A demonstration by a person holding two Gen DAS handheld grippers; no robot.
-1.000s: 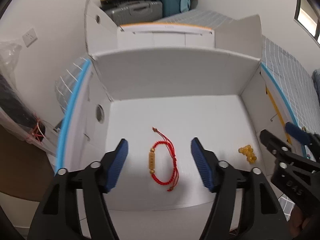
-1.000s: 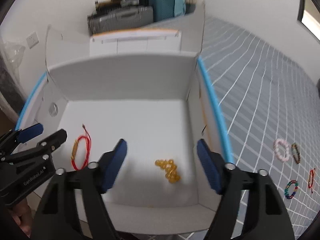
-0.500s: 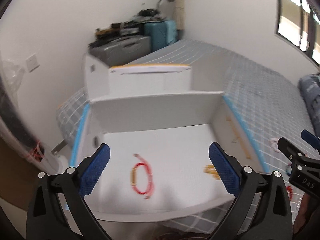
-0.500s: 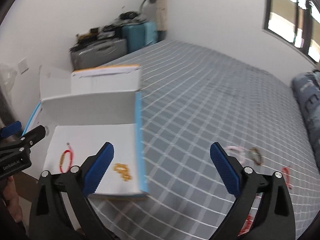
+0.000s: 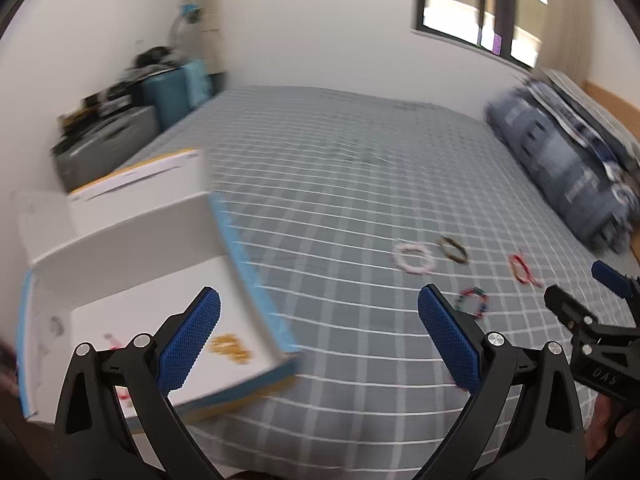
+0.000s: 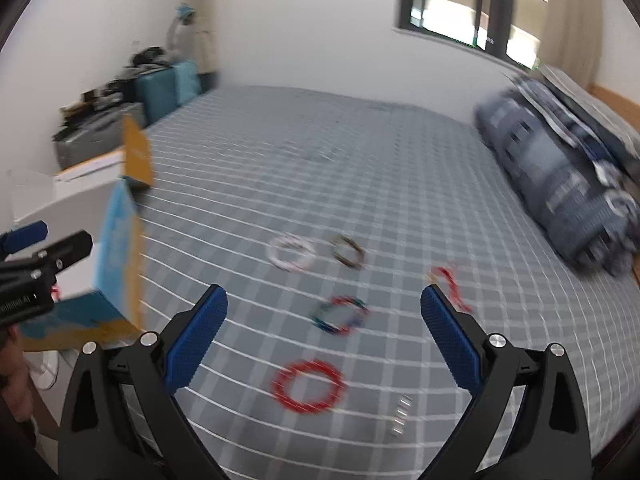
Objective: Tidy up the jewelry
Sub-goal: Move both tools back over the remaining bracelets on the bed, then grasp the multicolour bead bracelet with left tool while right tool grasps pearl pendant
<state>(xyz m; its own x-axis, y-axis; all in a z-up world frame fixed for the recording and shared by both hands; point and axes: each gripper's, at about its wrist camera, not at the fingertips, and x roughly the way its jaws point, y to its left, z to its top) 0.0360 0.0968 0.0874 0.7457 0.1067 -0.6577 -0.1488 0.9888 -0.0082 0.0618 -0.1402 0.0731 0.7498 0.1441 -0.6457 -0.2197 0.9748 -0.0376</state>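
Note:
Several bracelets lie on the grey checked bed: a red bead one (image 6: 308,386), a multicoloured one (image 6: 340,315), a white-pink one (image 6: 291,256), a brown one (image 6: 349,253) and a red cord one (image 6: 448,284). A small silver piece (image 6: 400,416) lies near the front. My right gripper (image 6: 322,326) is open and empty above them. My left gripper (image 5: 318,338) is open and empty beside the white box (image 5: 132,232), which holds yellow beads (image 5: 230,349) and a red cord bracelet (image 5: 112,340). The box also shows in the right wrist view (image 6: 116,248).
A folded blue blanket (image 6: 560,184) lies at the right of the bed. Suitcases (image 5: 120,132) stand against the far left wall. A window (image 6: 472,4) is in the back wall. The bed (image 5: 360,184) stretches wide behind the bracelets.
Both grippers have swung right, away from the box and toward the loose bracelets on the bed. Both stay open and empty.

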